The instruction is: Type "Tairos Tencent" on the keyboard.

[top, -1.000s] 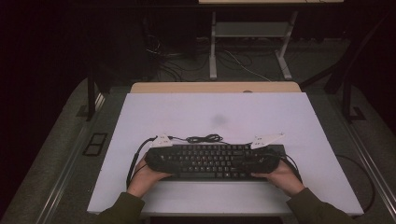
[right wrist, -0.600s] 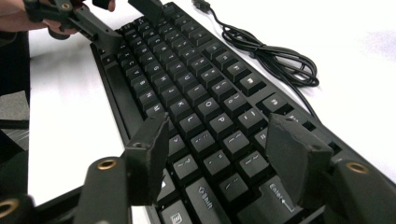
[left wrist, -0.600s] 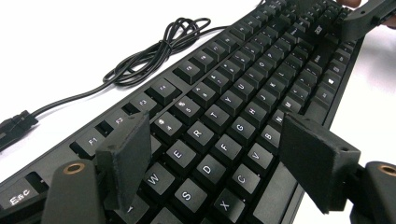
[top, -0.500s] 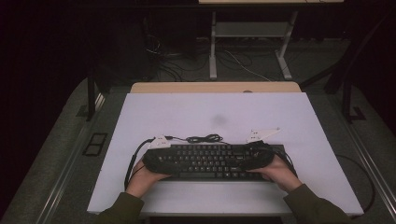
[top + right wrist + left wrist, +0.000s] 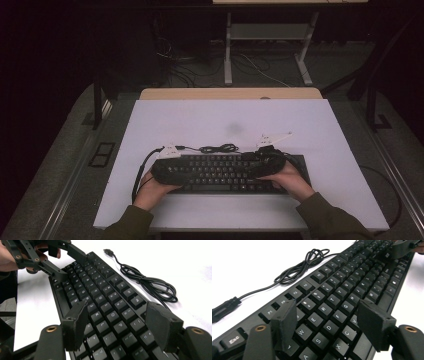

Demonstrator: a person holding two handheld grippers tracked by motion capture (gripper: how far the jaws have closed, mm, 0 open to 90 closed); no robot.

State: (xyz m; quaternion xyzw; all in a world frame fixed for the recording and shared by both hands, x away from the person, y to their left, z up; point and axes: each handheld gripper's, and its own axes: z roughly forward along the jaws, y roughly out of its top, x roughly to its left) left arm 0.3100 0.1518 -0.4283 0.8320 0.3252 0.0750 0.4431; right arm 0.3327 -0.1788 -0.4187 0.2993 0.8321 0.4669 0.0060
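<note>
High view: a black keyboard (image 5: 227, 172) lies flat near the front edge of the white desk (image 5: 200, 117), its long side running left to right. Its cable (image 5: 218, 148) is bunched in a loose coil on the desk just behind the back edge. The left hand-held gripper (image 5: 167, 170) sits over the keyboard's left end, in the same place as a second ago. The right hand-held gripper (image 5: 270, 162) is now over the keys inward of the right end; a second ago it was out at that end, so it has shifted toward the middle, leaving the keyboard's right end bare. The keyboard itself lies where it did.

Left gripper view: the left hand-held gripper (image 5: 327, 322) hangs low over the letter keys with its jaws spread, one pad above the number row, the other over the bottom letter row. The jaws have just been closing a little, yet nothing is pinched between them; only key tops show below. The coiled cable (image 5: 299, 268) lies on the desk beyond, and the other gripper shows at the far end.

Right gripper view: the right hand-held gripper (image 5: 116, 322) also stands spread over the keys, its jaws having just been opening, gripping nothing. The cable's plug (image 5: 108, 251) rests on the desk, apart from the keyboard (image 5: 105, 295).
</note>
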